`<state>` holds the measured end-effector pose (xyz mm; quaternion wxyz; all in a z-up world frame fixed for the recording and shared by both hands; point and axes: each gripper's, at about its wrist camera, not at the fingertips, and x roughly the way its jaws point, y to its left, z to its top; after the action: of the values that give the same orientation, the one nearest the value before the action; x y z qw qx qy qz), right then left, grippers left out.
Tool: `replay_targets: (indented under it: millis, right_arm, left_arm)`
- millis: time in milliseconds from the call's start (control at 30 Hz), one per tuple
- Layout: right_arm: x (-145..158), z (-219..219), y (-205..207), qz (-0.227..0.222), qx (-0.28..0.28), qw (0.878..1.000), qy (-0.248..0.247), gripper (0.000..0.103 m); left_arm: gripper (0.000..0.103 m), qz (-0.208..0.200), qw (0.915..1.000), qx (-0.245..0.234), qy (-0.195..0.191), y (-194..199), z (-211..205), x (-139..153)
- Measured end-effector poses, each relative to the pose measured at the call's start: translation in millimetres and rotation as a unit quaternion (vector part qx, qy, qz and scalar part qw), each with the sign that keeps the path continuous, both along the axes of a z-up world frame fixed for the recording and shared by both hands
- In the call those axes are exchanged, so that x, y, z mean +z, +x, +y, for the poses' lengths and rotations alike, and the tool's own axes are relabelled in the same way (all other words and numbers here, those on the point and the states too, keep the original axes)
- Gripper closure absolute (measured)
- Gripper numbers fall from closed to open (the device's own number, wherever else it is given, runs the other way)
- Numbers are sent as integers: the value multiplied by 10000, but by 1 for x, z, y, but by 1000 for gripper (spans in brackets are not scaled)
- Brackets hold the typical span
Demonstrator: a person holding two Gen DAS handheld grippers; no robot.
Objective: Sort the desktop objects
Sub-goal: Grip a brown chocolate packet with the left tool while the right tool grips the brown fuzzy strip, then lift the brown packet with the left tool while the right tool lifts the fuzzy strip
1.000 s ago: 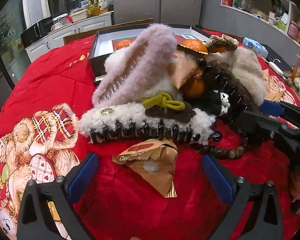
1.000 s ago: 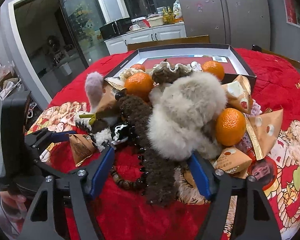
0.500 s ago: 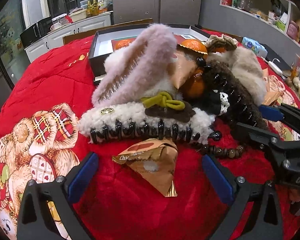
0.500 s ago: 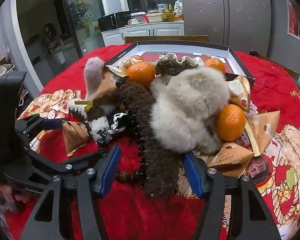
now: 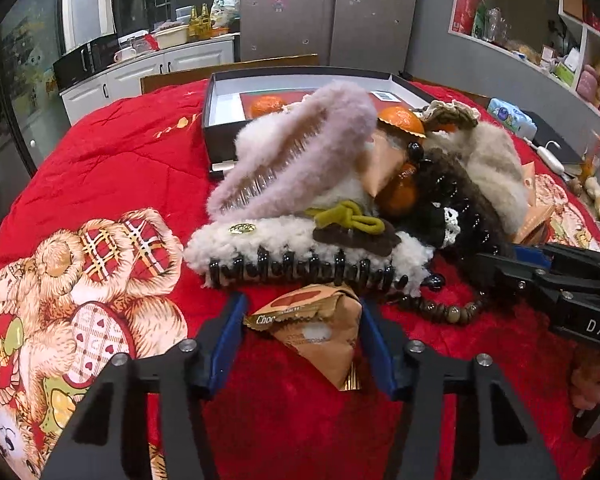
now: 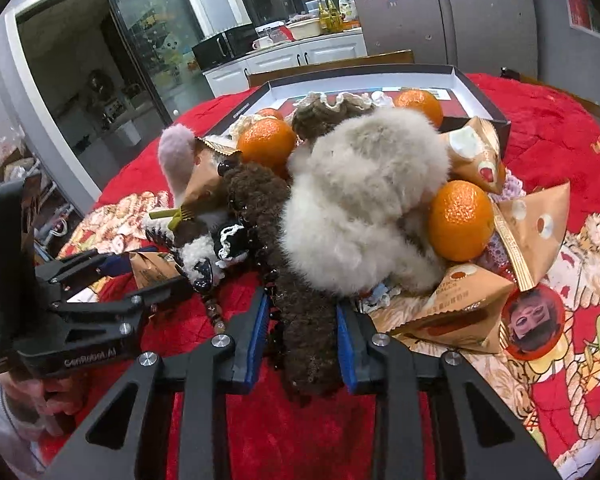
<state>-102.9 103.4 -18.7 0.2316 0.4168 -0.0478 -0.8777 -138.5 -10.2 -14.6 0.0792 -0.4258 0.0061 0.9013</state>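
Note:
A heap of objects lies on the red cloth: a pink fluffy hair claw (image 5: 300,152), a white fluffy claw (image 5: 284,248), a dark brown fluffy claw (image 6: 300,300), a grey fluffy claw (image 6: 364,208), oranges (image 6: 460,220), gold snack packets and a bead bracelet (image 5: 440,310). My left gripper (image 5: 302,332) is closed on a gold chocolate packet (image 5: 316,328) lying on the cloth. My right gripper (image 6: 302,332) is closed on the near end of the dark brown claw. Each gripper shows in the other's view.
A black open box (image 5: 220,100) stands behind the heap with an orange (image 5: 266,106) inside. More gold packets (image 6: 536,228) lie right of the heap. A kitchen counter and a shelf are in the background. The cloth's teddy print (image 5: 60,280) lies at left.
Both grippers have closed from wide open: the left onto the gold packet, the right onto the dark brown claw after moving forward to it.

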Motion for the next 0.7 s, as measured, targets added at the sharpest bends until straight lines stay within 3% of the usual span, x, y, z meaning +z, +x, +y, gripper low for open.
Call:
replay_targets:
  millis: [700]
  right_arm:
    - [1,8,11,-104,79,9994,-306,74]
  left_arm:
    - [50,140,9999,-1,9,-12,-3,6]
